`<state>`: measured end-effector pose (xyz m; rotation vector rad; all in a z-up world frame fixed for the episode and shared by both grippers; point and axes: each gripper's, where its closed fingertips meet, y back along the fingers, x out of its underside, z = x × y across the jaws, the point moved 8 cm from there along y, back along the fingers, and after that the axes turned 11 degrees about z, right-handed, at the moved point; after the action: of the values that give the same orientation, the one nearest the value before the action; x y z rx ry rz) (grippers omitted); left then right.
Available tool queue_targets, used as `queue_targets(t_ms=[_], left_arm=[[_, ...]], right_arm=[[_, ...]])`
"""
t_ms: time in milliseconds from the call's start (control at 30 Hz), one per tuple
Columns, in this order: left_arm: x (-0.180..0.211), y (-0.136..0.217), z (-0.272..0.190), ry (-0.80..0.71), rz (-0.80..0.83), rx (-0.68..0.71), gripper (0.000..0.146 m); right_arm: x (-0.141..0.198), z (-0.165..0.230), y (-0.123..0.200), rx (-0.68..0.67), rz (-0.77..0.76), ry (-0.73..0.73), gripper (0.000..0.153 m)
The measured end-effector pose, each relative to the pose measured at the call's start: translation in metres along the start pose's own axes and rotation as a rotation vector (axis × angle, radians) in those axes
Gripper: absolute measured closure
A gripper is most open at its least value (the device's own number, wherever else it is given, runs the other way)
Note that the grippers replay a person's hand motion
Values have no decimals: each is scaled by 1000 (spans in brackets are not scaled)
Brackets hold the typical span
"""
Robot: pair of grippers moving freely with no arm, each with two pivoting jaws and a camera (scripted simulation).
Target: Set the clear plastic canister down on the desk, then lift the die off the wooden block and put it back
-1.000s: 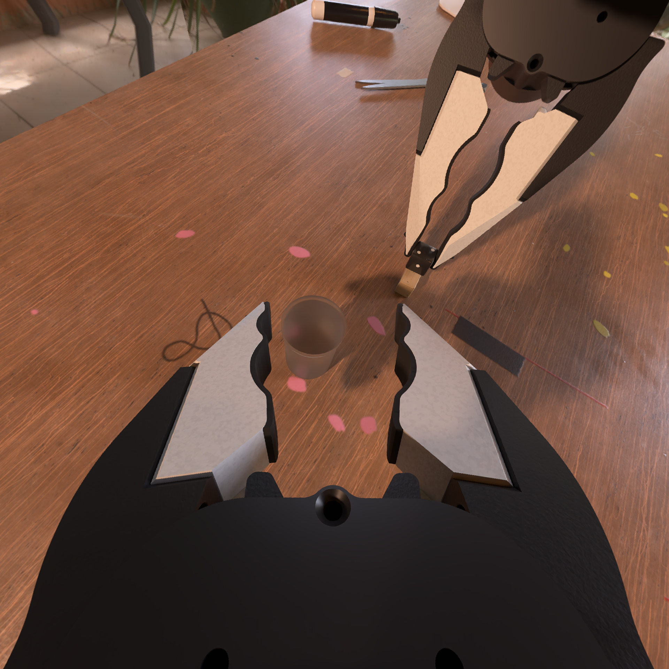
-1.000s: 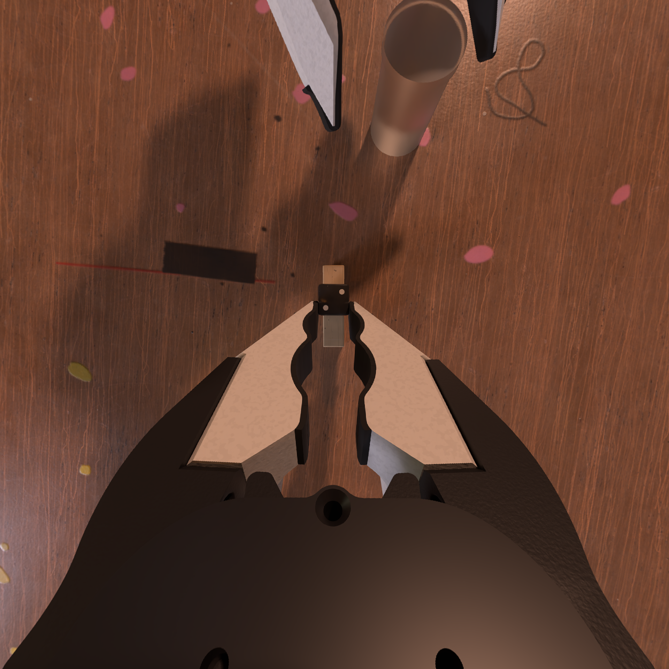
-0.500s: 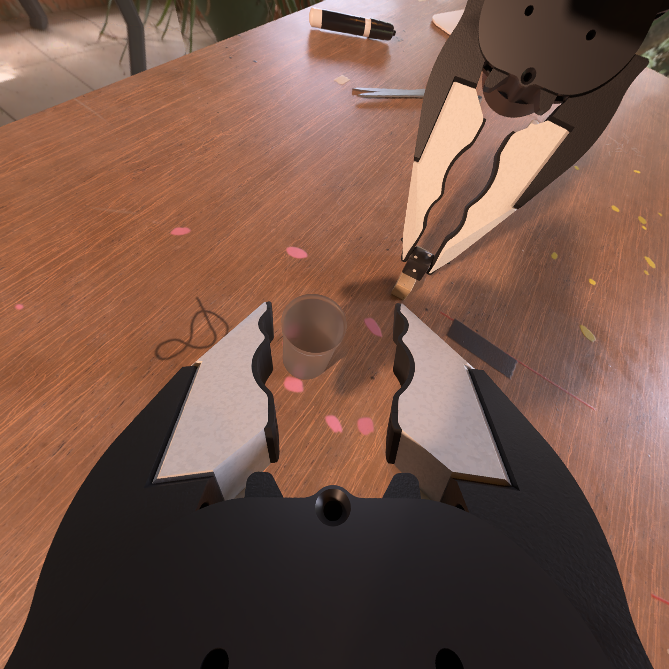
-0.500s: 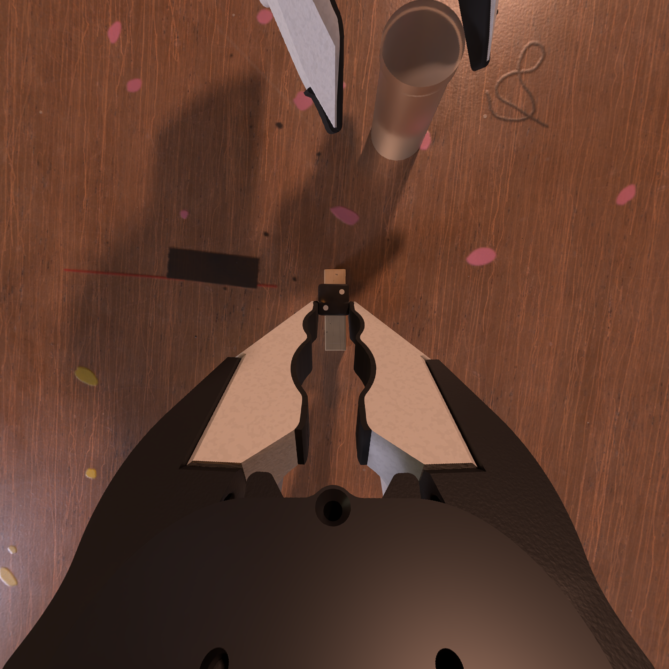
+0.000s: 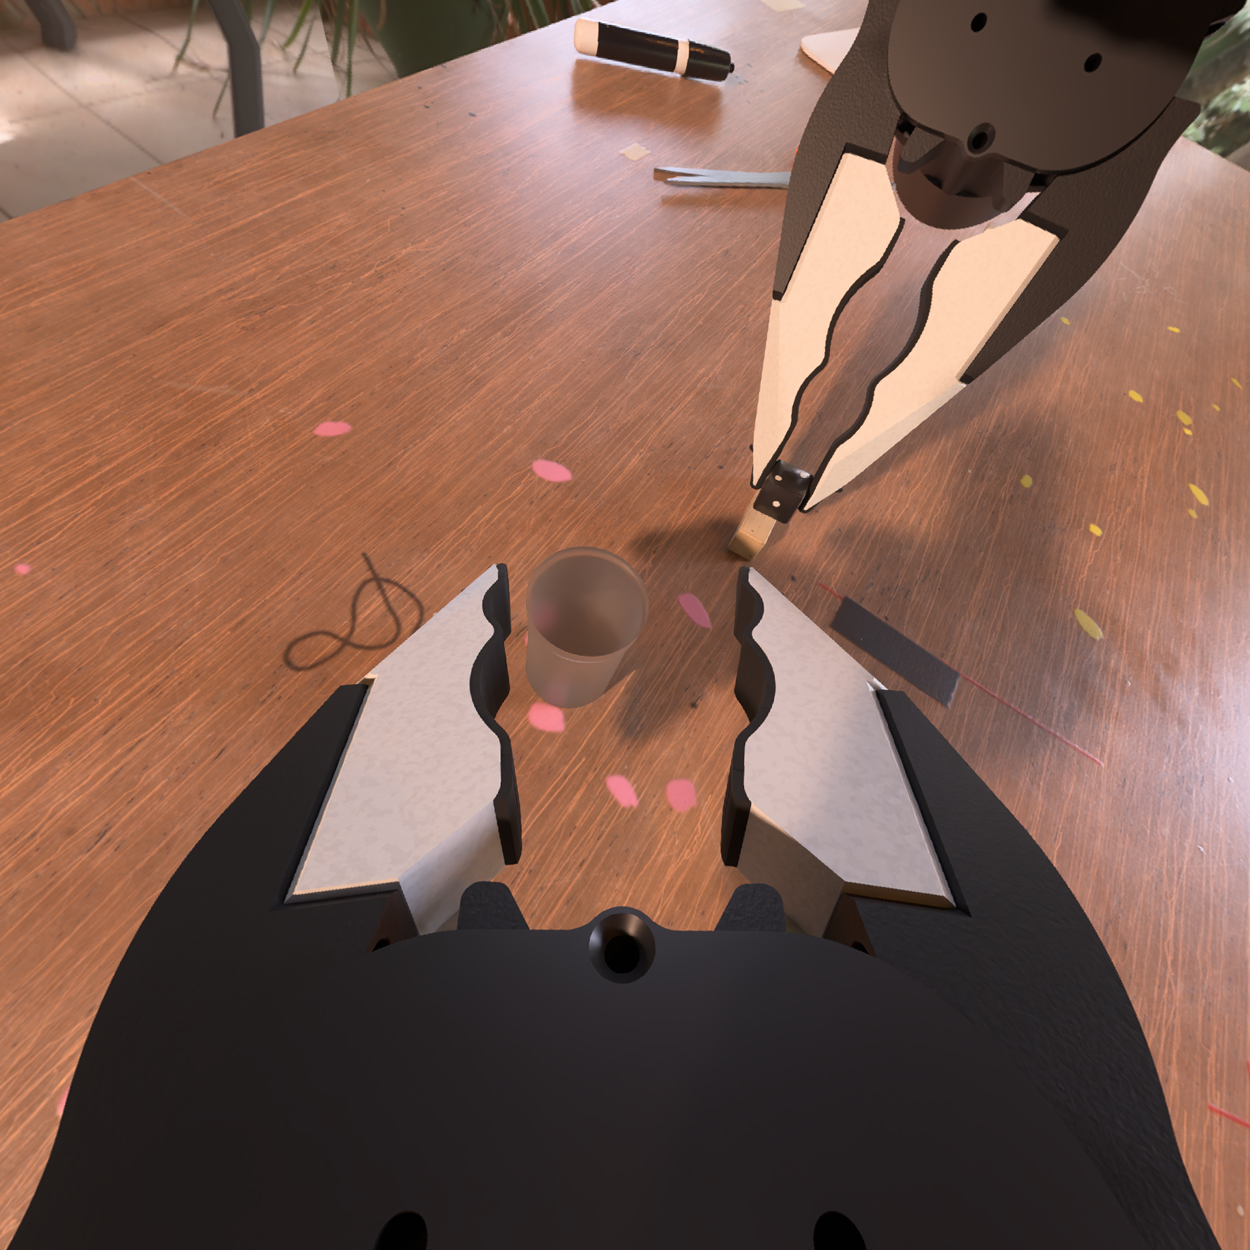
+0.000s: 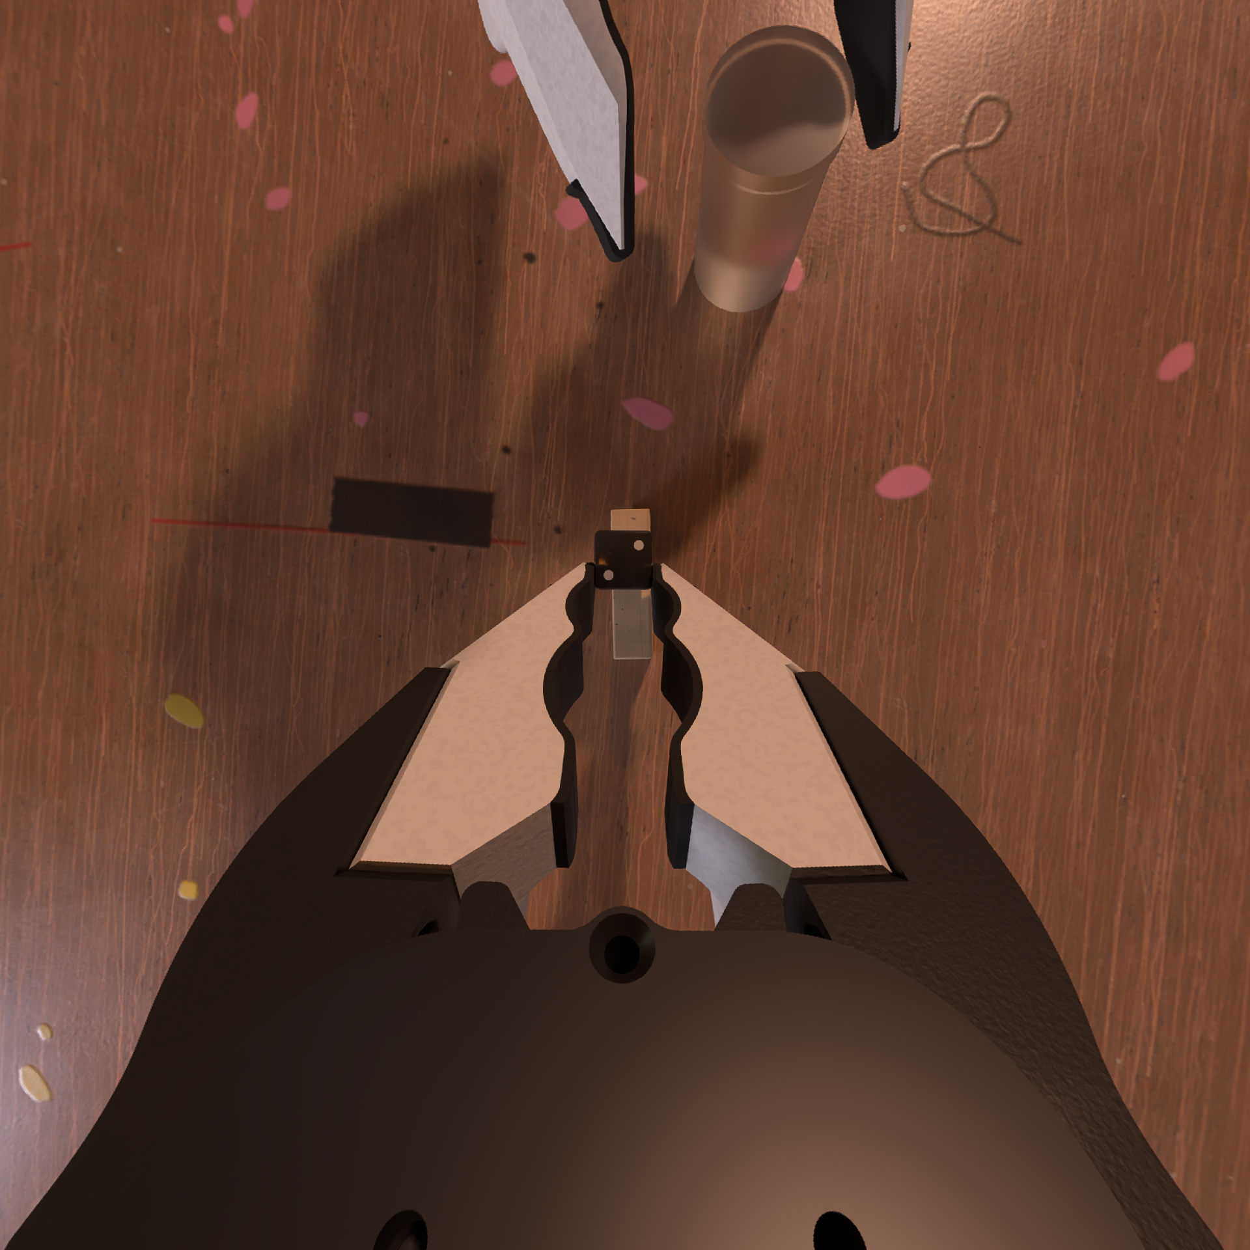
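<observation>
The clear plastic canister (image 5: 585,626) stands upright on the wooden desk (image 5: 338,270). My left gripper (image 5: 622,588) is open around it, and the canister is nearer the left finger; I cannot tell whether they touch. The canister also shows in the right wrist view (image 6: 771,169). My right gripper (image 6: 623,571) is shut on the black die (image 6: 622,558) at its fingertips. It holds the die at the top of the small upright wooden block (image 6: 630,626); I cannot tell whether die and block touch. The left wrist view shows the right gripper (image 5: 784,487), the die (image 5: 783,492) and the block (image 5: 751,534).
A black strip (image 5: 893,653) lies right of the left gripper, and a thread loop (image 5: 352,629) lies to its left. A black marker (image 5: 653,49) and metal scissors (image 5: 724,177) lie far back. Pink petals and yellow specks dot the desk. The desk edge runs along the upper left.
The left view has drawn back a little and shows more of the far desk. The right gripper keeps its grip on the die and has barely moved. The canister stands still.
</observation>
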<state>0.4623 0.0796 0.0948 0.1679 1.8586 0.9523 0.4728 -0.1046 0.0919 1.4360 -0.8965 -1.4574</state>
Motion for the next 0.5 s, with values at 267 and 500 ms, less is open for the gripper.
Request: queue_targets(t_ms=[267, 500], left_arm=[[0, 0, 0, -1, 2, 4, 79], [0, -1, -1, -16, 7, 4, 76]], right_arm=[[2, 0, 0, -29, -27, -12, 137], [2, 0, 1, -39, -29, -16, 137]])
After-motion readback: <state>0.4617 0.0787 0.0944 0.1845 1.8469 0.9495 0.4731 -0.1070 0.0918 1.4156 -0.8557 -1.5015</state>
